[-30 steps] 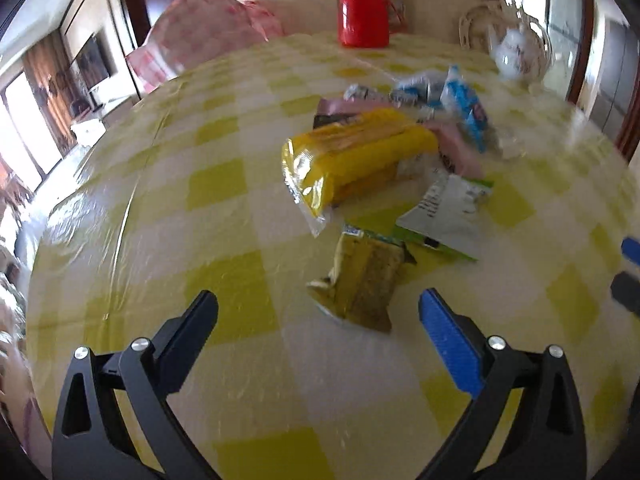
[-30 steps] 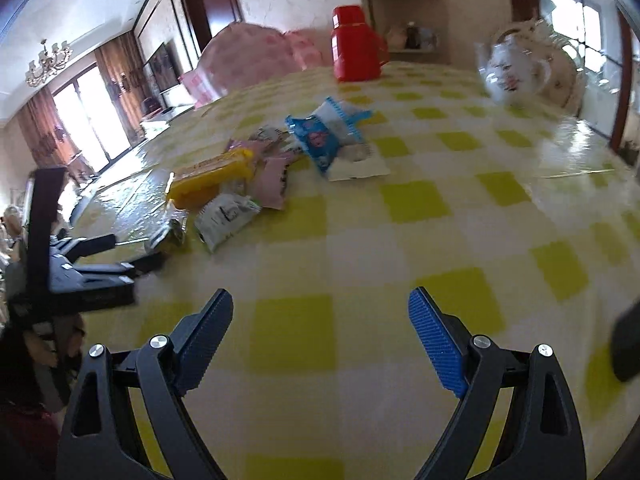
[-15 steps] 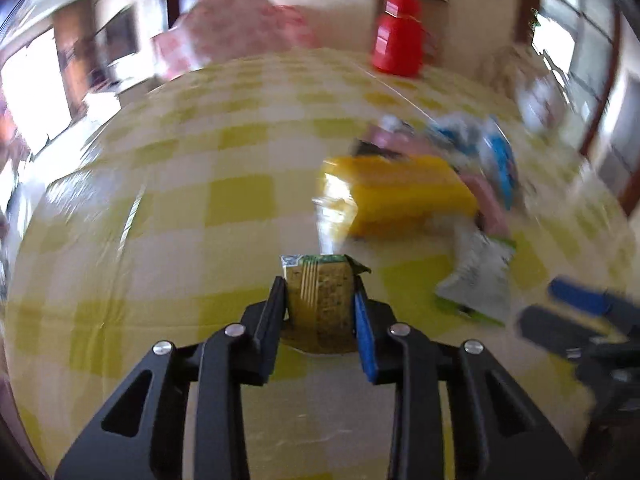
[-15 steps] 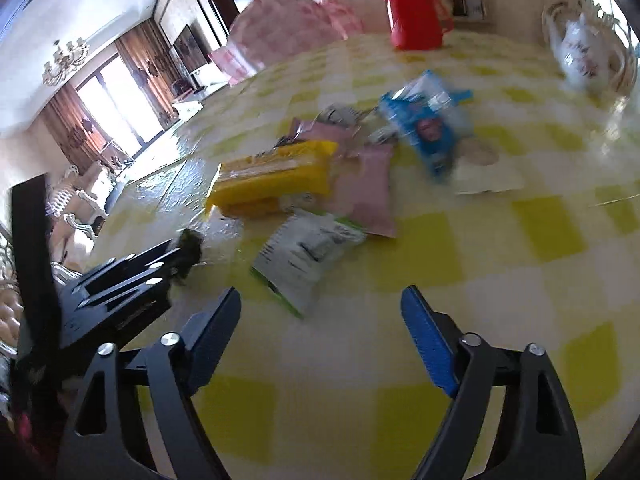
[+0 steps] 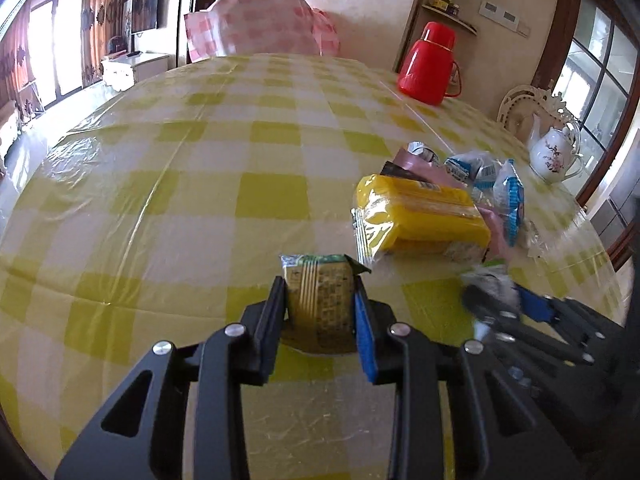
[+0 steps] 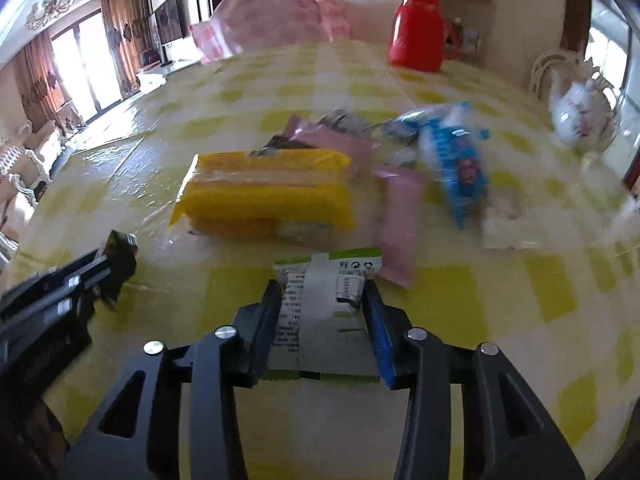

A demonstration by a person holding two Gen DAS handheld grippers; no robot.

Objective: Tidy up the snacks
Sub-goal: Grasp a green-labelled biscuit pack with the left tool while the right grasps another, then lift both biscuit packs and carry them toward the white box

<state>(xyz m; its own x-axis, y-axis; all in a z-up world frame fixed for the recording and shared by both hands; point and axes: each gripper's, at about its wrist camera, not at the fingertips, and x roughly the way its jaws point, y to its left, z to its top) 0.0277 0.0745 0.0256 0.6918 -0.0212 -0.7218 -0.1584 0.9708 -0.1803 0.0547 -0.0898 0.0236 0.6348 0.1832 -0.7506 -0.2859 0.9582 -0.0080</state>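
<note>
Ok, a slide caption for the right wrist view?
Right gripper closing on a white-and-green snack packet beside the snack pile.

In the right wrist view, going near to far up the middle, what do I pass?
Right tongs closing on the white and green packet → yellow package → pink wrapper → red thermos.

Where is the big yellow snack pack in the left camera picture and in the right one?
Left wrist view: yellow pack right of centre, beyond the tool.
Right wrist view: yellow pack left of centre, mid-height.
Shared landmark: red flask at the table's far edge.
</note>
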